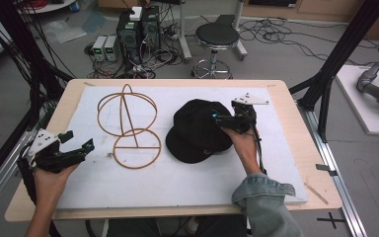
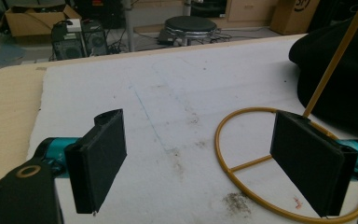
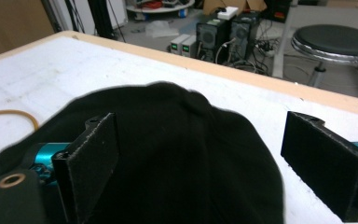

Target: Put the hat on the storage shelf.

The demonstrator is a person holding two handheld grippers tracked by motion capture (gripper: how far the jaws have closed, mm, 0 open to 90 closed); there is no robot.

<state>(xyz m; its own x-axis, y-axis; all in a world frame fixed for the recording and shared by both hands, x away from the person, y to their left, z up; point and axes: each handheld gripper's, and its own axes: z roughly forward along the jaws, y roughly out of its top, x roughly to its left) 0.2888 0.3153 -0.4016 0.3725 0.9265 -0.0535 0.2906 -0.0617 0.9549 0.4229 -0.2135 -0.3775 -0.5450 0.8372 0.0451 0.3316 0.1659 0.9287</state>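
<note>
High view: I have the black cap (image 1: 197,131) lying flat on the white mat (image 1: 177,180), right of the mat's middle, brim toward the near edge. The wire hat stand (image 1: 128,126) sits left of the mat's middle, just beside the cap but apart from it, with nothing on it. My right gripper (image 1: 217,118) is over the cap's right side. My left gripper (image 1: 79,140) hangs near the mat's left edge, well apart from the stand.

Left gripper view: jaws spread wide, nothing between them but bare mat. The stand's base ring (image 2: 242,154) curves in front of the right jaw, not touched; the cap's dark bulk (image 2: 340,70) sits at the far right.

Right gripper view: jaws released and wide, straddling the cap's crown (image 3: 177,149). The left jaw is over the fabric, the right jaw over bare mat beyond the crown. No pinch yet.

My read: the work looks like putting the cap onto the stand, and it is at the very start. Nothing is lifted. Left to do: close on the crown, raise the cap, carry it left, and seat it on the stand's upper loop.
</note>
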